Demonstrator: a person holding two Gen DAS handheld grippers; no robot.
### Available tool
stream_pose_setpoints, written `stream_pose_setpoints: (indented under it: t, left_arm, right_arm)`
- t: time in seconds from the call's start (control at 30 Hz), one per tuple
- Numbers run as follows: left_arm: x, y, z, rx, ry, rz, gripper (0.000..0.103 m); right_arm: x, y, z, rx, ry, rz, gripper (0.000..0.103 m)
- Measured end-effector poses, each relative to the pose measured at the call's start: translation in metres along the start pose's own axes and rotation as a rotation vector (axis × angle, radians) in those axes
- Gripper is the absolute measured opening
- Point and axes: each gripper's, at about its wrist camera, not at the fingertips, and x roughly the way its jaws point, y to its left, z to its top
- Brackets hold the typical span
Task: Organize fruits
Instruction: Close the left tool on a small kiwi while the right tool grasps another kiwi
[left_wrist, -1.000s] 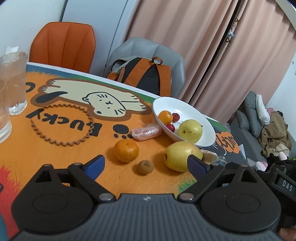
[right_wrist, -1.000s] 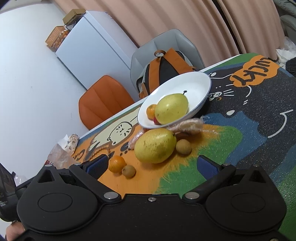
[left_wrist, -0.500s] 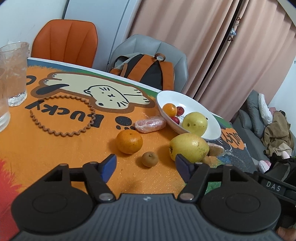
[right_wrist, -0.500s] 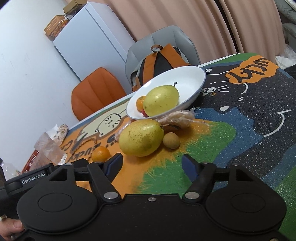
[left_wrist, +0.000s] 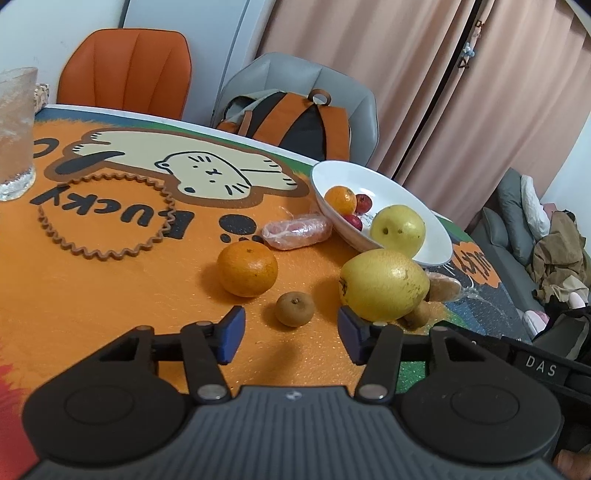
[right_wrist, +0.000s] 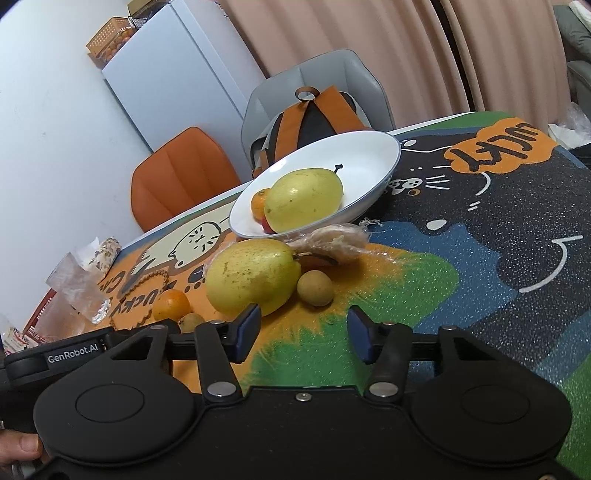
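A white bowl holds a yellow pear, a small orange and red fruits. On the mat lie an orange, a small brown fruit and a large yellow pear. My left gripper is open and empty, just short of the small brown fruit. My right gripper is open and empty, just short of the large pear and a second brown fruit. The bowl shows behind them.
Two wrapped snacks lie by the bowl. A brown coaster and a glass stand at the left. Chairs and a backpack are behind the table.
Both grippers have moved closer to the fruits on the mat and their jaws have narrowed, staying open.
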Motion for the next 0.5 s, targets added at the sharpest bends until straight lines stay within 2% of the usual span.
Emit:
stream_pose_setpoints:
  t: [0.4,0.5]
  left_arm:
    - [0.023,-0.004,0.004,0.003,0.029,0.022,0.048]
    - [0.026,-0.005,0.005,0.004,0.031,0.029,0.042]
  right_arm:
    - [0.018,-0.004,0.007,-0.020,0.019,0.001,0.047]
    - [0.023,-0.004,0.009,-0.026,0.026,0.000,0.045]
